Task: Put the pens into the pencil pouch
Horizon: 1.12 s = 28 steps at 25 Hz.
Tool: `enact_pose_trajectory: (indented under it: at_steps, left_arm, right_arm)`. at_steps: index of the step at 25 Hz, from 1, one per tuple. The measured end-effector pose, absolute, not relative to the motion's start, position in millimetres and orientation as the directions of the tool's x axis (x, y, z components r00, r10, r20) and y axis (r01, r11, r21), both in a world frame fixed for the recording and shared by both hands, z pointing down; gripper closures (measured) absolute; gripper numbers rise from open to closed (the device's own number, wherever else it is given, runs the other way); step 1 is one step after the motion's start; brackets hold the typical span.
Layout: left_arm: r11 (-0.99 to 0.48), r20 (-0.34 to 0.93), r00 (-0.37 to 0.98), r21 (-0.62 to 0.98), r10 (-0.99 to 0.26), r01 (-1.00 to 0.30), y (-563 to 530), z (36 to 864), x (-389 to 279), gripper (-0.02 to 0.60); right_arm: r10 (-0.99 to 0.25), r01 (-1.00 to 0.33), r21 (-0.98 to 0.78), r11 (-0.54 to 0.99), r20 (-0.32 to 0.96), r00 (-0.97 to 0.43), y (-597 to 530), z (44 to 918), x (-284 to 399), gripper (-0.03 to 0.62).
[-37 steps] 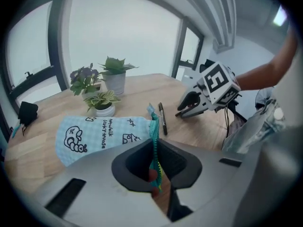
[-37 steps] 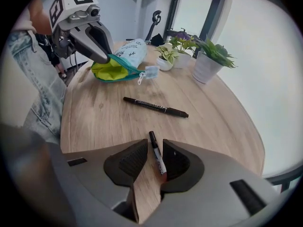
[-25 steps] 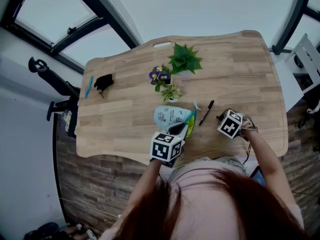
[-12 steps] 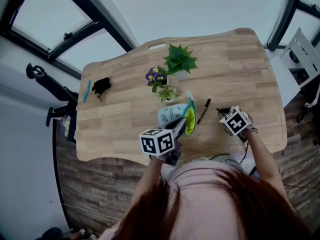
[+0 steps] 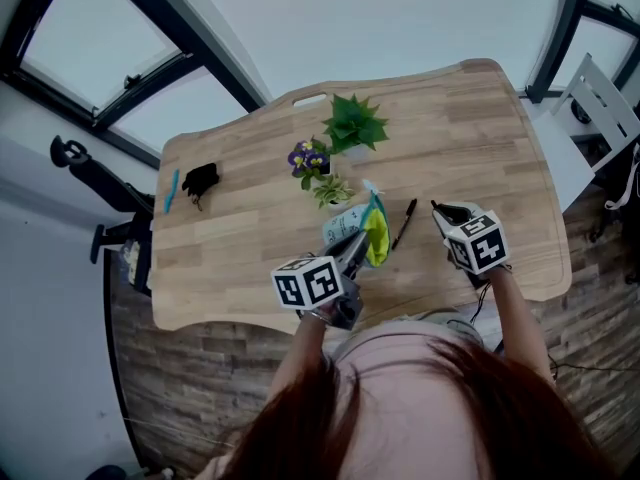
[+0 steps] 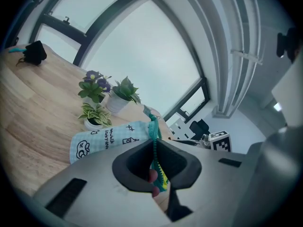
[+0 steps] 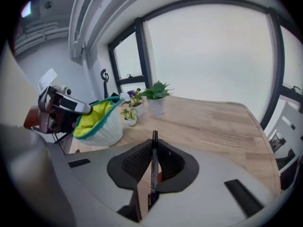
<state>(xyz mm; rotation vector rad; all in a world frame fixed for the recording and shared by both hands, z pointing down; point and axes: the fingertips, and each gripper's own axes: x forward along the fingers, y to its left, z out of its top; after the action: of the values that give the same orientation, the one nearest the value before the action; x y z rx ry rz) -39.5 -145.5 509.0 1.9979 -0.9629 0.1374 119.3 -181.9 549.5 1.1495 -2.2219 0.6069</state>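
Left gripper (image 6: 158, 173) clenched on pouch (image 6: 102, 141) zipper rim, above table (image 5: 480, 118) near edge, right gripper (image 7: 152, 174) grasping black pen (image 7: 154, 143)

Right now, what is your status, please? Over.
Left claw shut on pouch rim. Right claw shut on black pen. Pouch mouth open, nothing blocking it.
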Motion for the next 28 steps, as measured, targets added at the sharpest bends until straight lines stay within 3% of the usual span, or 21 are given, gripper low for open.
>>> enact_pose_trajectory:
  at_steps: [14, 21, 28]
  left_arm:
    - [-0.205, 0.286, 0.748, 0.848, -0.6, -0.488, -158.2, 493.4, -45.5, 0.565]
    - [-0.192, 0.263, 0.751, 0.868, -0.606, -0.459, -162.0, 491.4, -45.6, 0.565]
    - [-0.178, 0.251, 0.754, 0.882, -0.607, -0.437, -161.5, 489.6, -41.7, 0.565]
  right_arm:
    - [-0.757, -0.786, -0.399, 0.473, 0.272, -0.594, -197.2, 430.0, 97.1, 0.562]
    - [-0.778, -0.673, -0.535, 0.511, 0.046, -0.627, -200.9, 376.9, 88.9, 0.562]
    - [-0.765, -0.587, -0.587, 0.558, -0.088, -0.638, -203.4, 348.5, 78.0, 0.562]
